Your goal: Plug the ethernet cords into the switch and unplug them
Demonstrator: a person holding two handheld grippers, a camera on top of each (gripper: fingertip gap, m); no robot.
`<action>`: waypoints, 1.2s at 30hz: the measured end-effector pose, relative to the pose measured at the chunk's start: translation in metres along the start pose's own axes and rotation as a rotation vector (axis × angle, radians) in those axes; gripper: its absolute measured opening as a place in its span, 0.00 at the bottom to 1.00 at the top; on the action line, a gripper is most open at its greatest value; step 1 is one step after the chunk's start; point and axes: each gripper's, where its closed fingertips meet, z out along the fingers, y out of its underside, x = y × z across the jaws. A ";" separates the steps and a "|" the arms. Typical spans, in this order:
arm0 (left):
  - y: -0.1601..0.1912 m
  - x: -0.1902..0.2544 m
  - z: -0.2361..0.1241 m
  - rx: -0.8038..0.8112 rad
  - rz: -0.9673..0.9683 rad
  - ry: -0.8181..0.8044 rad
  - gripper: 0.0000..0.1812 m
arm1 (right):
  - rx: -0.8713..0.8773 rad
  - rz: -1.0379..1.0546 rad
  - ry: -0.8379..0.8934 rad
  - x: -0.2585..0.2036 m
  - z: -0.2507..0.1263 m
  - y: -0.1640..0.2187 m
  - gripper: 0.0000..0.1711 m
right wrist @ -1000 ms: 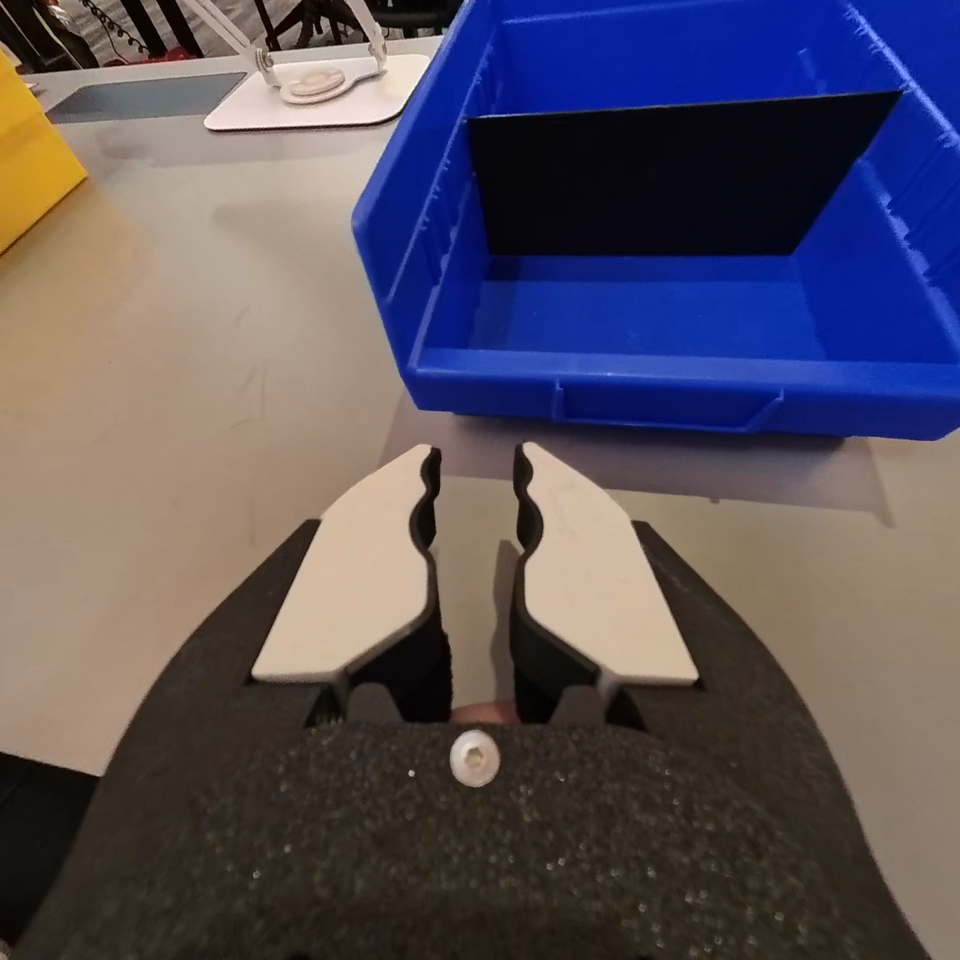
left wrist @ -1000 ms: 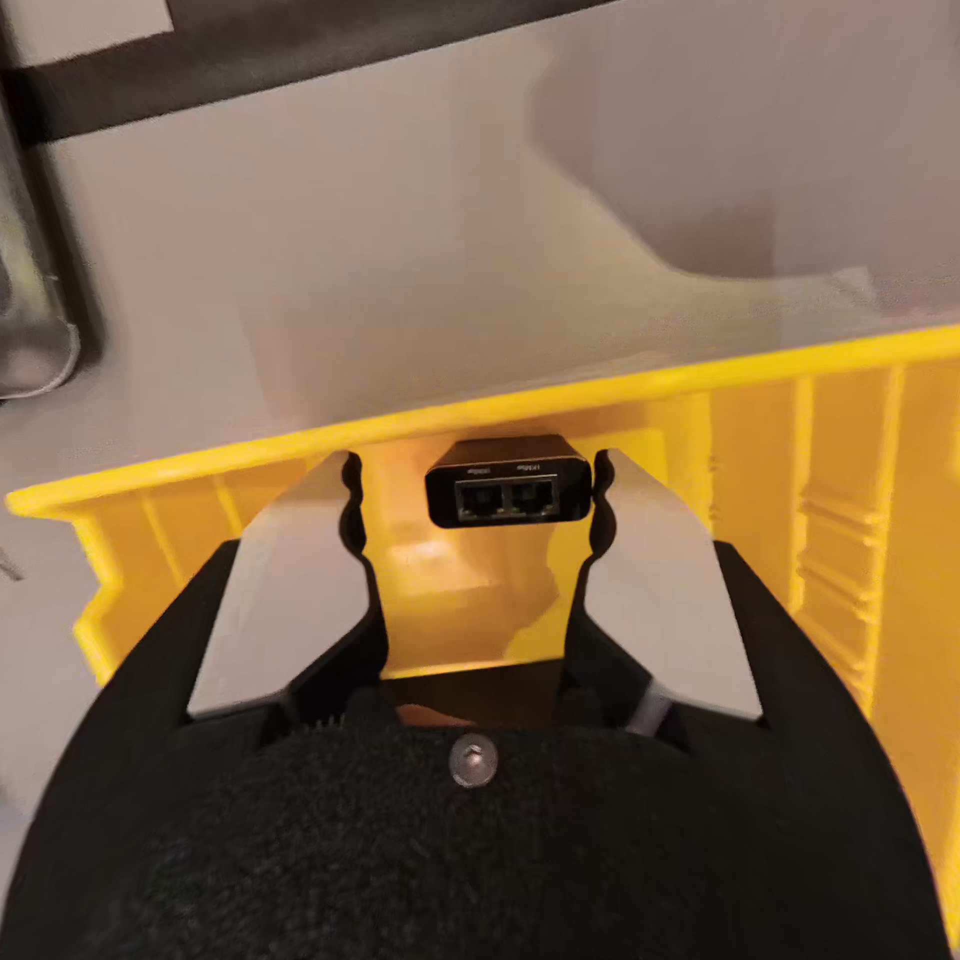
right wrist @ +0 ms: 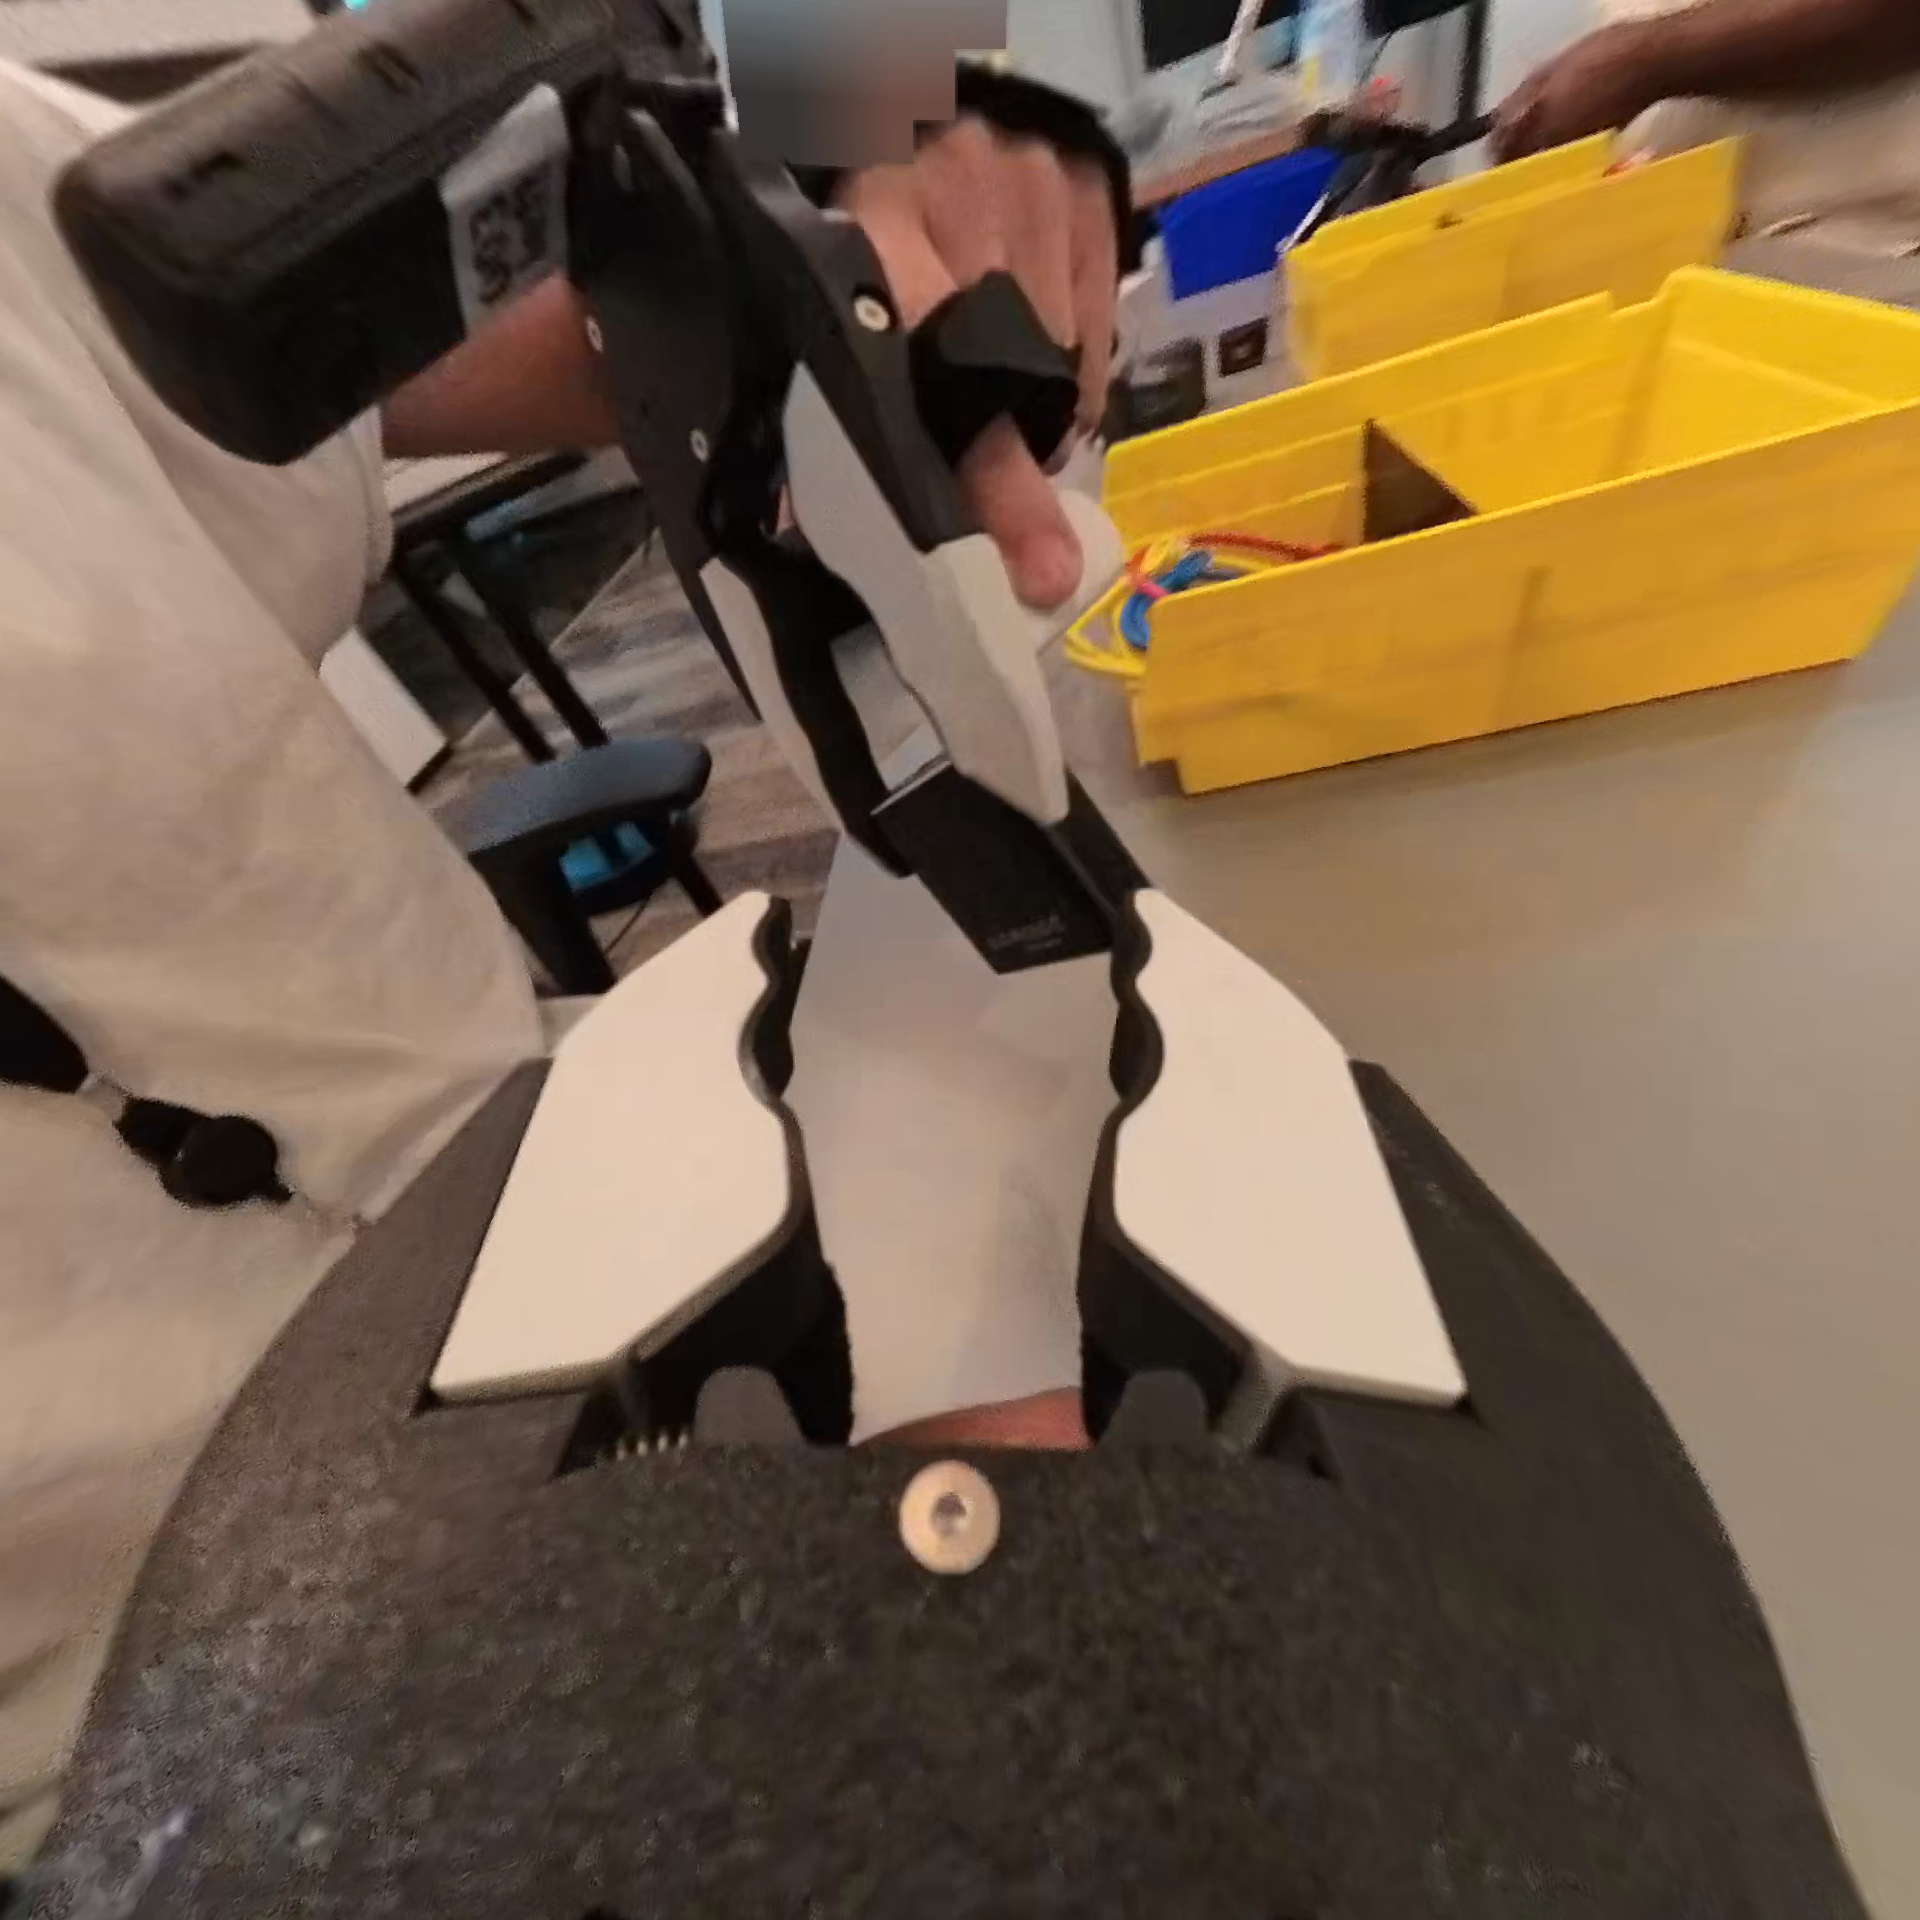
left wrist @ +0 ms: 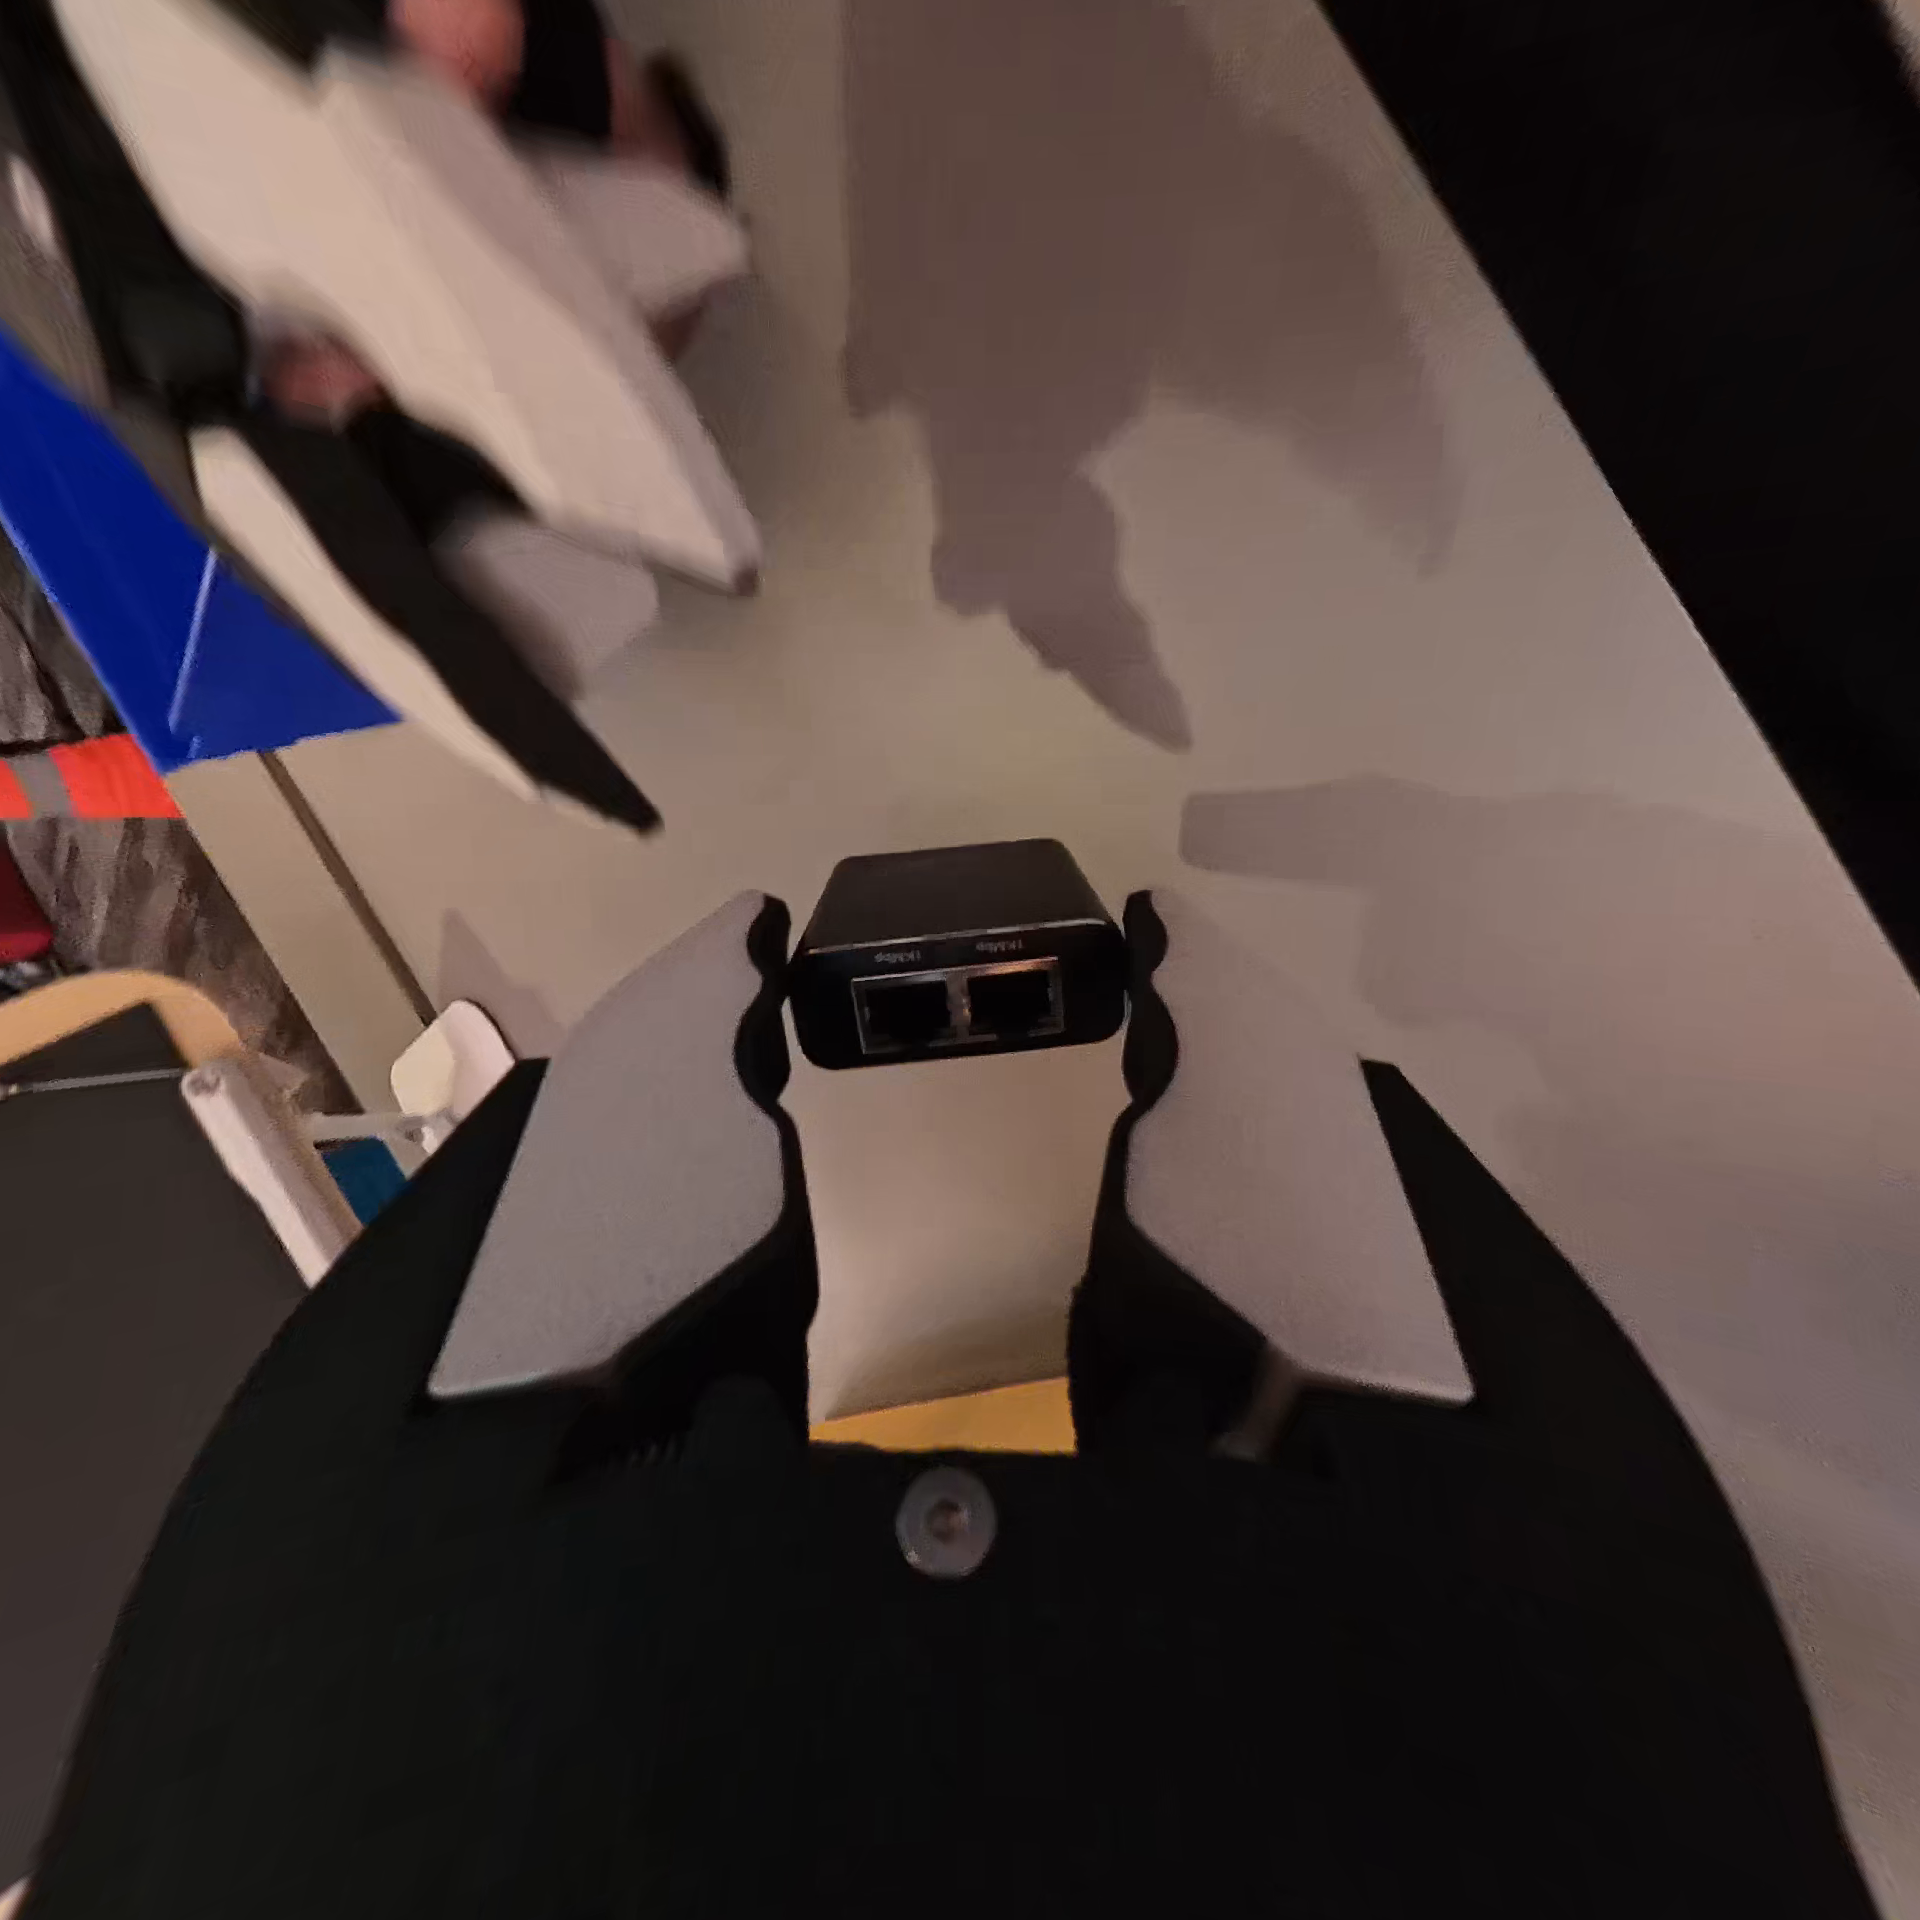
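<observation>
Left wrist view: left claw [left wrist: 956,982] pinches the black switch [left wrist: 958,961] by its two short sides, held in the air above the pale table [left wrist: 1299,623]. The switch's two empty ports face the camera. The right claw [left wrist: 582,665] shows blurred at upper left, fingers apart, well off from the switch. A corner of a blue bin [left wrist: 156,623] sits behind it.

Right wrist view: right claw [right wrist: 951,951] is spread wide with nothing between the fingers. Just ahead of its tips hangs the switch [right wrist: 997,883], clamped in the left claw [right wrist: 977,810], which a hand [right wrist: 997,260] grips from above. On the table [right wrist: 1558,1039] to the right stands a yellow bin [right wrist: 1558,613] with a divider; yellow, blue and red cords [right wrist: 1153,597] lie in its near compartment, partly spilling over the left end.
</observation>
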 end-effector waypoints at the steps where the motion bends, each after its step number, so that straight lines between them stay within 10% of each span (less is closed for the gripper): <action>1: -0.003 0.003 0.005 0.002 0.017 0.001 0.34 | -0.046 -0.016 -0.037 0.005 0.008 0.005 0.32; 10: -0.015 0.010 0.019 0.094 -0.031 -0.001 0.34 | -0.222 0.077 -0.382 -0.001 0.051 0.049 0.20; 22: 0.022 -0.009 0.023 0.444 -0.884 -0.103 0.34 | -0.005 -0.161 -0.018 0.029 0.034 0.015 0.14; 25: 0.012 -0.010 0.021 0.488 -0.840 -0.151 0.16 | -0.063 -0.248 0.010 0.024 0.047 0.020 0.14; 36: 0.040 -0.008 0.046 -0.121 -0.245 -0.357 0.13 | -0.517 -0.652 0.396 0.058 0.060 0.049 0.19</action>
